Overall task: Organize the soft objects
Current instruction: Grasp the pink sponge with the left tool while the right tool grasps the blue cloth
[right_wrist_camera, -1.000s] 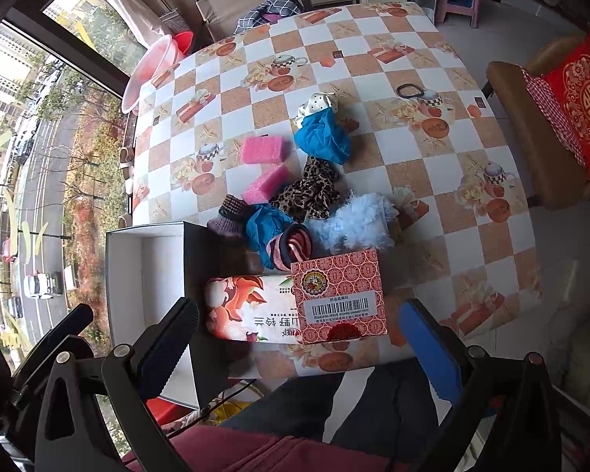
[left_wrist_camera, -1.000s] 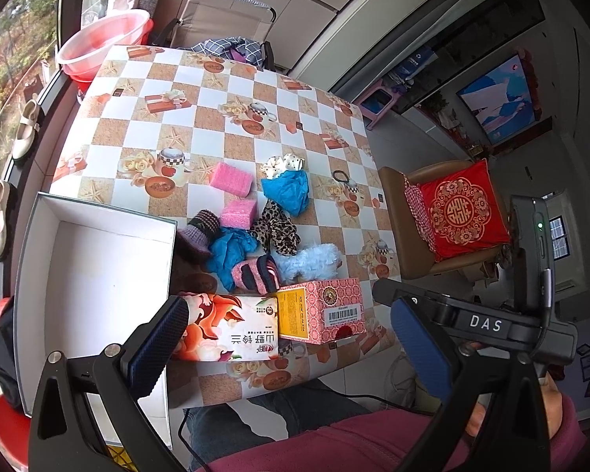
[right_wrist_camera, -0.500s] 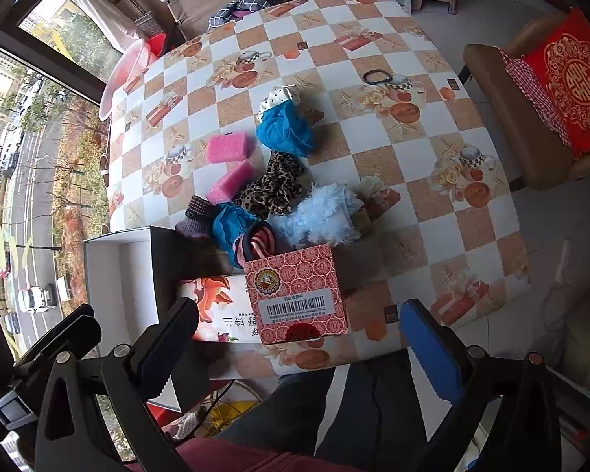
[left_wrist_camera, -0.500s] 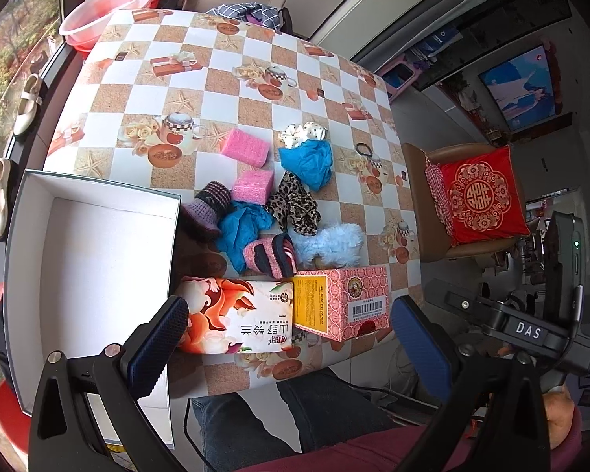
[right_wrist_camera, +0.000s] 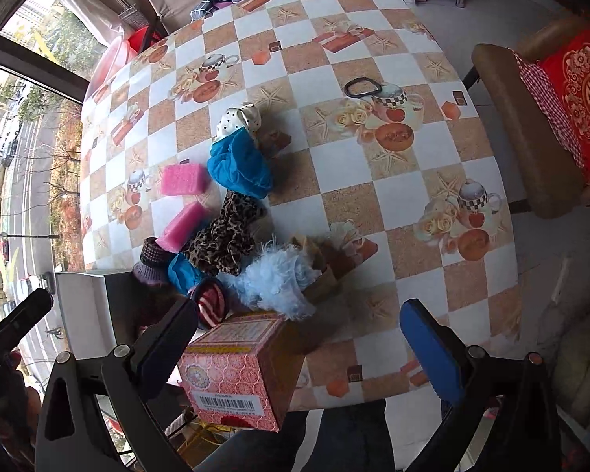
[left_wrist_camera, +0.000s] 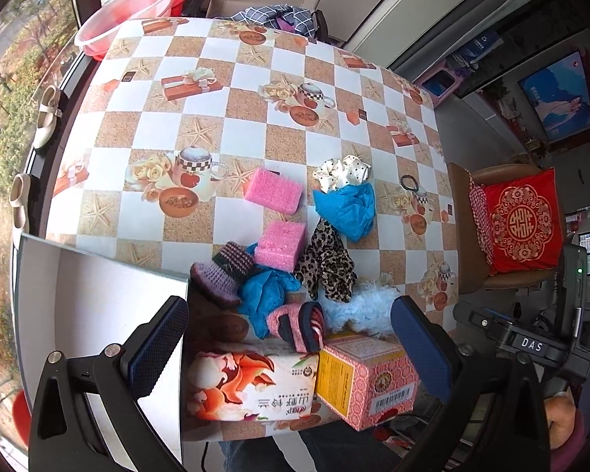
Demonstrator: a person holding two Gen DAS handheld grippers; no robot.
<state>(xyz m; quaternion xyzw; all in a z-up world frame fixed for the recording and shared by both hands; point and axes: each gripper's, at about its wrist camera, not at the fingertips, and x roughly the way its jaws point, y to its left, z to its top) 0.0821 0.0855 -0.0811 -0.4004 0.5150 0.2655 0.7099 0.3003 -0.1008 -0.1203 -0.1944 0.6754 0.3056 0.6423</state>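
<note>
A pile of soft things lies mid-table: two pink sponges (left_wrist_camera: 273, 195), a blue cloth (left_wrist_camera: 348, 208), a leopard-print cloth (left_wrist_camera: 328, 261), a purple knit hat (left_wrist_camera: 222, 271), a striped knit item (left_wrist_camera: 297, 324), a pale blue fluffy item (right_wrist_camera: 279, 279) and a polka-dot scrunchie (left_wrist_camera: 344, 171). An open white box (left_wrist_camera: 78, 306) stands at the left. My left gripper (left_wrist_camera: 289, 348) is open and empty above the near edge. My right gripper (right_wrist_camera: 299, 350) is open and empty over a pink carton (right_wrist_camera: 236, 373).
A floral tissue pack (left_wrist_camera: 251, 389) and the pink carton (left_wrist_camera: 367, 379) sit at the table's near edge. A black hair tie (right_wrist_camera: 362, 88) lies far right. A chair with a red cushion (left_wrist_camera: 521, 220) stands to the right. A red basin (left_wrist_camera: 126, 11) is behind the table.
Both grippers have moved lower and closer to the table's near edge; the objects appear larger. Both stay open. Nothing on the table has moved.
</note>
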